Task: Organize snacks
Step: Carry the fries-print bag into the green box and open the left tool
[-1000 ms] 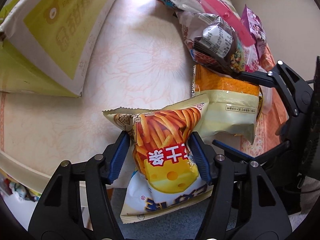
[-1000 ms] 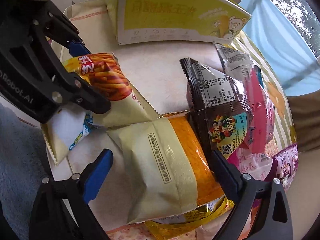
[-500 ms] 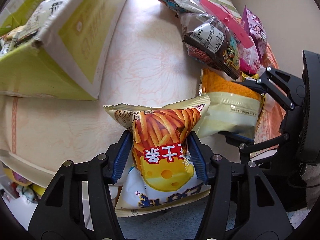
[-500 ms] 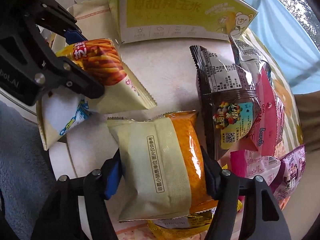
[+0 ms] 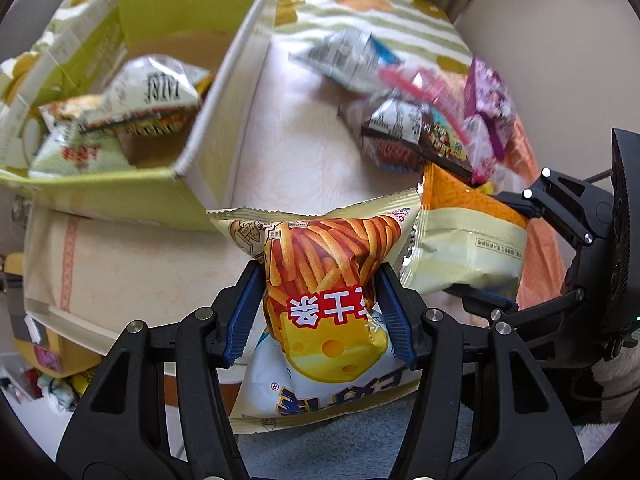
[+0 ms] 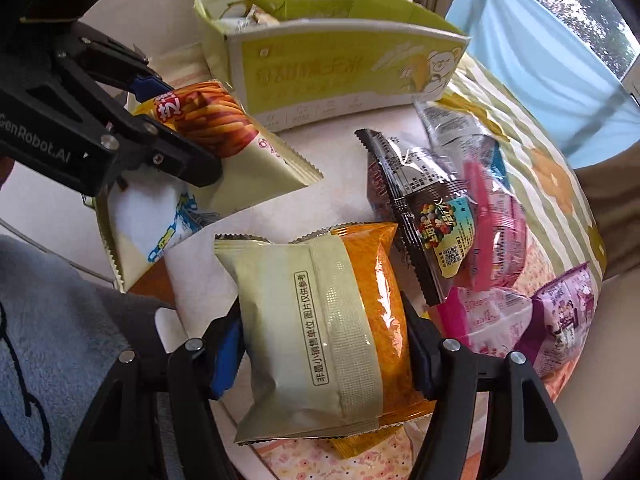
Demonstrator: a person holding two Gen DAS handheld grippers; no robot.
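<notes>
Left wrist view showed my left gripper (image 5: 320, 312) clamped on the fries bag (image 5: 324, 280): both blue pads (image 5: 244, 316) pressed into its waist, pinching it narrow, with the top of the bag fanning out beyond the fingertips and the bottom hanging back toward the camera. I saw it held clear of the table (image 5: 160, 248). Ahead and to the left stood the open yellow box (image 5: 100, 196), with a few packets (image 5: 152, 96) already lying inside.

Right wrist view had my right gripper (image 6: 324, 344) squeezing the orange bag (image 6: 340, 320) from both sides, the jaws narrowed to the bag's width; the bag stood up between the fingers, its crimped top edge pointing away from me. Its jaws had just been closing onto that bag. To my left in that view the left gripper (image 6: 176, 128) carried the fries bag (image 6: 216, 128) near the box (image 6: 340, 72). A heap of loose packets (image 6: 440, 208) lay on the table to the right of the orange bag, close beside it.
</notes>
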